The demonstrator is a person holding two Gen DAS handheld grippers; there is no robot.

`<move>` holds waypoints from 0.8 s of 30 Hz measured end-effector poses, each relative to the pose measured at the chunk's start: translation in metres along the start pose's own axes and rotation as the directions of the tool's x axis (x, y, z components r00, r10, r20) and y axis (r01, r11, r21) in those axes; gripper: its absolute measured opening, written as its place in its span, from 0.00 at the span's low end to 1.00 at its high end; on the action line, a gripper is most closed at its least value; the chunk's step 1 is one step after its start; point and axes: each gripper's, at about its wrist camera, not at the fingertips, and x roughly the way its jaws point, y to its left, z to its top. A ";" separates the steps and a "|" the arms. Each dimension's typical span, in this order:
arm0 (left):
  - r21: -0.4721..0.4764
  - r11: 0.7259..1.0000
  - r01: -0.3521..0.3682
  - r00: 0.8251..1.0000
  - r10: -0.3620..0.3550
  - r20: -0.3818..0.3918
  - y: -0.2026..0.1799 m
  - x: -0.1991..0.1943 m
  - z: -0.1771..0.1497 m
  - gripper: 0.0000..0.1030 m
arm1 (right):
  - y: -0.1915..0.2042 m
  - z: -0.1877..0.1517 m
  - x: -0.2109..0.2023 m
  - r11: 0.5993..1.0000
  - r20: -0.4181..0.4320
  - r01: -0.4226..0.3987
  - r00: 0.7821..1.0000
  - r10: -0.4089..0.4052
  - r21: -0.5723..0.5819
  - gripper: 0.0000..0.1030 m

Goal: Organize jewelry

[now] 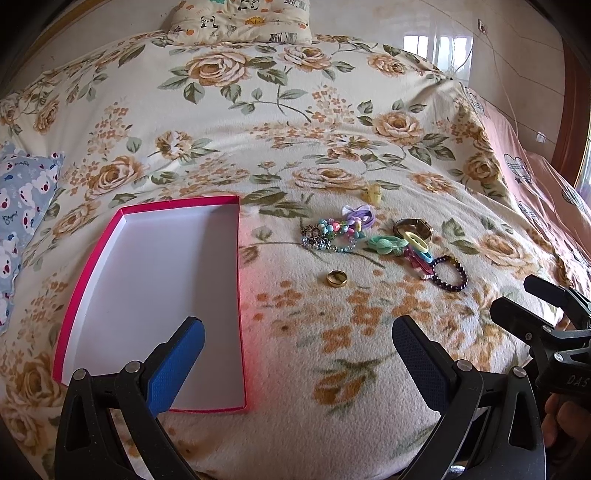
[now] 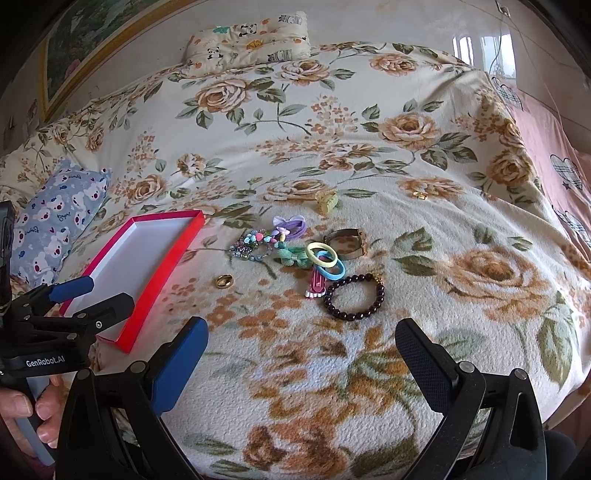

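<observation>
A shallow red box with a white inside lies open on the floral blanket, also in the right wrist view. Right of it lie a gold ring, a dark bead bracelet, coloured hair ties, a colourful bead bracelet, a gold watch and a yellow claw clip. My left gripper is open, hovering over the box's near right corner. My right gripper is open and empty, short of the dark bracelet.
A blue bear-print pillow lies left of the box. A panda-print pillow sits at the bed's far end. A pink sheet shows at the right edge. A small gold piece lies farther back.
</observation>
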 end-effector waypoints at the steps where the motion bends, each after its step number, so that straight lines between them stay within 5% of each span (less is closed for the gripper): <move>1: -0.001 1.000 0.002 1.000 -0.002 -0.003 0.000 0.002 0.001 0.99 | -0.001 0.000 0.001 1.000 -0.002 -0.001 1.000 0.001 0.001 0.99; 14: -0.009 0.999 0.043 0.997 -0.044 -0.062 -0.001 0.026 0.007 0.99 | -0.014 0.003 0.014 1.000 -0.031 0.006 1.000 -0.006 0.010 0.97; 24: 0.029 0.998 0.064 0.989 -0.059 -0.135 -0.005 0.077 0.035 0.94 | -0.044 0.016 0.042 0.997 -0.093 0.031 0.995 -0.025 0.073 0.67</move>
